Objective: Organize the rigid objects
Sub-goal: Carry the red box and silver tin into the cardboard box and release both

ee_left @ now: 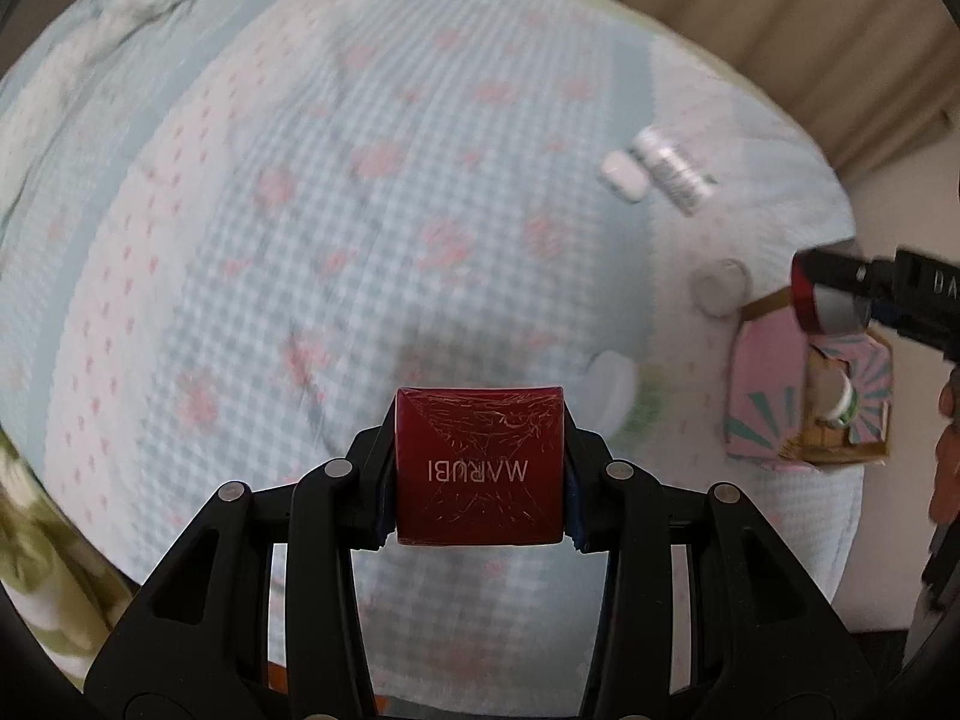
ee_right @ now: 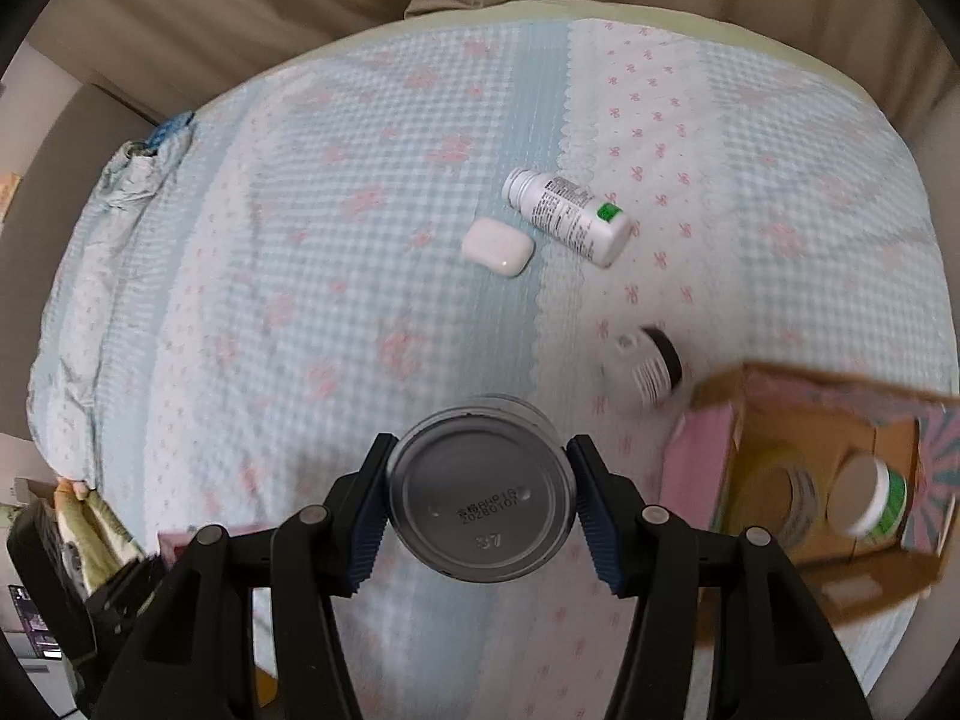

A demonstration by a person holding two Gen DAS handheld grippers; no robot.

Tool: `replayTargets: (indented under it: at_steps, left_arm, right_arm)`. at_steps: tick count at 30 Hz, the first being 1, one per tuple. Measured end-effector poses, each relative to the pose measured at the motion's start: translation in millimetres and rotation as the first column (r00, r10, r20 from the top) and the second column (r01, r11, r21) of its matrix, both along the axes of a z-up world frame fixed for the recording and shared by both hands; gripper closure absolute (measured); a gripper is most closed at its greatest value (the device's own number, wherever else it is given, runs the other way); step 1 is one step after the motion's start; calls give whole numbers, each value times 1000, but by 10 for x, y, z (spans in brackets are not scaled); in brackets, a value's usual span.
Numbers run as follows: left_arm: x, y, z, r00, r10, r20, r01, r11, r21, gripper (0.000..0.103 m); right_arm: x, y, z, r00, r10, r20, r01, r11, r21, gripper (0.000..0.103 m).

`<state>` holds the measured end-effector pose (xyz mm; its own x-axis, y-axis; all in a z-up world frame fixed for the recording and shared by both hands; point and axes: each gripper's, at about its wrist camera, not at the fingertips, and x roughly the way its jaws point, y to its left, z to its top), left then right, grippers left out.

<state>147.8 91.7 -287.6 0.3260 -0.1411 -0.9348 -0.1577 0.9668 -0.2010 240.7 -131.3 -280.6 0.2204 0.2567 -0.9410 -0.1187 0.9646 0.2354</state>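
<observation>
Bedspread [ee_right: 360,252] in pale blue check with pink flowers fills both views, and the open cardboard box [ee_right: 774,420] at its right edge serves as the landmark. The left gripper [ee_left: 480,474] clenches a dark red box [ee_left: 479,465] marked MARUBI between its fingers, held above the bedspread well to the left of the cardboard box [ee_left: 768,372]. The right gripper [ee_right: 480,501] grips a round tin [ee_right: 480,492] by its sides, its grey base with printed code facing the camera, just left of the cardboard box. Only the left wrist view shows the right gripper from outside [ee_left: 840,294], directly above the cardboard box's far corner, and reveals that the tin [ee_left: 822,300] has a red band; it also shows a white-capped container [ee_left: 612,387] blurred on the bedspread between the red box and the cardboard box, and a grey disc [ee_left: 720,287] just beyond the cardboard box's far left corner. Only the right wrist view shows the cardboard box's inside clearly: a white-lidded green jar [ee_right: 870,495] lies in it. That view also gives a dark-capped small jar [ee_right: 651,366] just beyond the box's near left corner, and, farther off, a white pill bottle [ee_right: 570,216] lying on its side just beside a white earbud case [ee_right: 498,247]; the left wrist view shows this bottle [ee_left: 672,168] and case [ee_left: 624,175] only as blurs.
</observation>
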Motion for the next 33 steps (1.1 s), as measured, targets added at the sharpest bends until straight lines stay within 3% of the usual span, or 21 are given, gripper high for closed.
replayTargets:
  at_steps: [10, 19, 25, 33]
  left_arm:
    - [165, -814, 573, 977, -189, 101, 194, 980, -34, 65]
    - [352, -1847, 949, 933, -323, 158, 336, 940, -62, 65]
    - [536, -2514, 949, 906, -396, 154, 410, 909, -79, 65]
    - [889, -3287, 613, 883, -462, 89, 467, 882, -61, 65]
  right_arm:
    - [-639, -485, 491, 997, -70, 24, 69, 997, 31, 50]
    - [-961, -1500, 724, 980, -197, 41, 196, 980, 21, 50]
    - [-1026, -2291, 720, 956, -290, 32, 290, 957, 2, 50]
    - [-946, -3135, 441, 939, -344, 10, 344, 938, -30, 50]
